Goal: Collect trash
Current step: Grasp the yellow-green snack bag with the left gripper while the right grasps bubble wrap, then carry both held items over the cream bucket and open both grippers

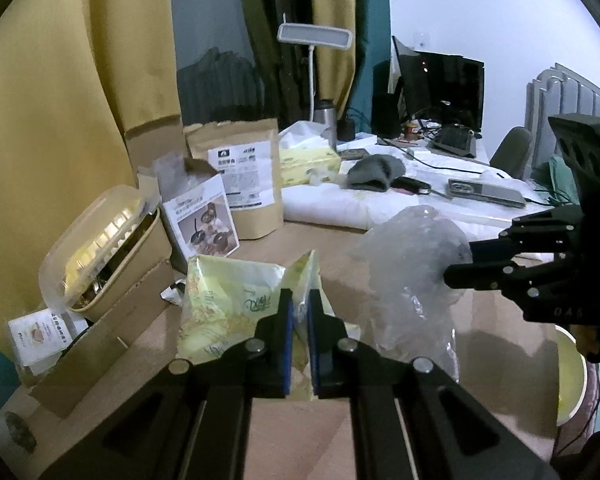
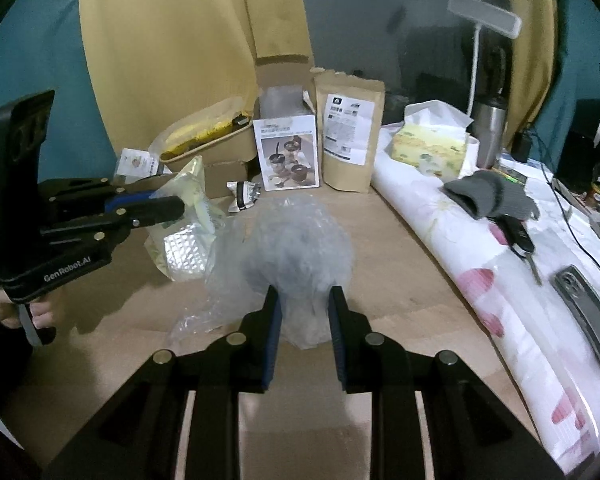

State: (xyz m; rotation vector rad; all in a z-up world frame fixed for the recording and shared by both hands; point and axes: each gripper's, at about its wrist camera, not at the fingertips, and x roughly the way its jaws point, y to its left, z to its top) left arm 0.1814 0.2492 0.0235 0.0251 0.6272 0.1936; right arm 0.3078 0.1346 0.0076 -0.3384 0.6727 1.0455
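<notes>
My left gripper (image 1: 299, 312) is shut on a crumpled pale yellow-green wrapper (image 1: 224, 308) and holds it over the wooden table; it also shows in the right wrist view (image 2: 172, 206) with the wrapper (image 2: 188, 224) hanging from it. My right gripper (image 2: 303, 300) is shut on a wad of clear bubble wrap (image 2: 296, 244), its fingers pressing the wad from both sides. In the left wrist view the bubble wrap (image 1: 412, 280) hangs from the right gripper (image 1: 456, 264) just right of the wrapper.
At the back stand a cardboard box (image 1: 112, 320) with a lidded food tray (image 1: 100, 248), a small printed carton (image 2: 288, 152), a kraft pouch (image 2: 350, 140) and a tissue box (image 2: 432, 144). A small foil wrapper (image 2: 242, 196) lies on the table. A rolled cloth (image 2: 480, 264) carries a grey beanie, keys and phone.
</notes>
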